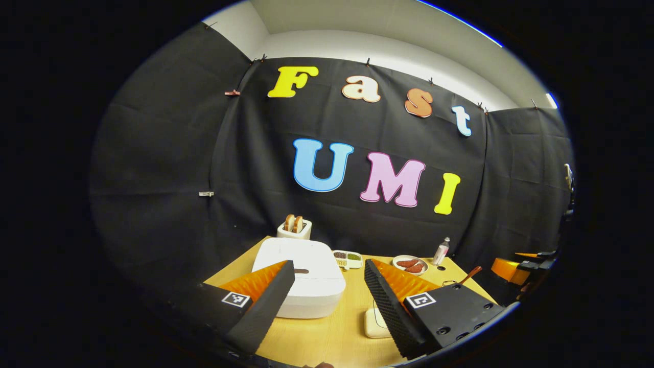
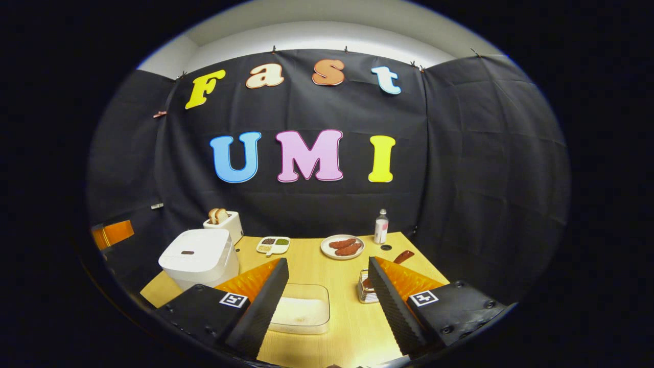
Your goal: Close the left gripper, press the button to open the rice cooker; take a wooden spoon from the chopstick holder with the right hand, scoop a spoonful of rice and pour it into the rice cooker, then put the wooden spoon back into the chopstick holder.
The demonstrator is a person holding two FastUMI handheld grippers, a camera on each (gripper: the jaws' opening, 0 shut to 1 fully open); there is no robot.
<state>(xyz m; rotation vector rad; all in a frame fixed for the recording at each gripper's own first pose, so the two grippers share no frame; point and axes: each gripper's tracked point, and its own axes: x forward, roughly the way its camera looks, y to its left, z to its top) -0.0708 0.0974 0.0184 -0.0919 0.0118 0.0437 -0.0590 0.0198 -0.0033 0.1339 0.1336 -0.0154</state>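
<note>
Between the spread fingers of the left gripper [image 1: 327,286] sits the rice cooker [image 1: 306,278], lid down, its small dark button [image 1: 301,271] on top just inside the left finger. That gripper stands wide open and holds nothing; by my reckoning it must first close, so the joined tips can push as one blunt point. The cooker looks a hard, smooth plastic shell, heavy enough not to slide under a firm press straight down on the button.

The right gripper [image 2: 327,291] is likewise wide open and empty. Ahead of its jaws, low between them, lies the shallow tray of rice [image 2: 301,309]. Partly behind its right finger stands the chopstick holder [image 2: 364,289], the wooden spoon [image 2: 403,255] leaning out of it up and to the right. The spoon I judge light, stiff and a little slick; best pinched on the bare handle above the holder's rim, then lifted clear. The holder seems light enough to tip if the spoon drags.
</note>
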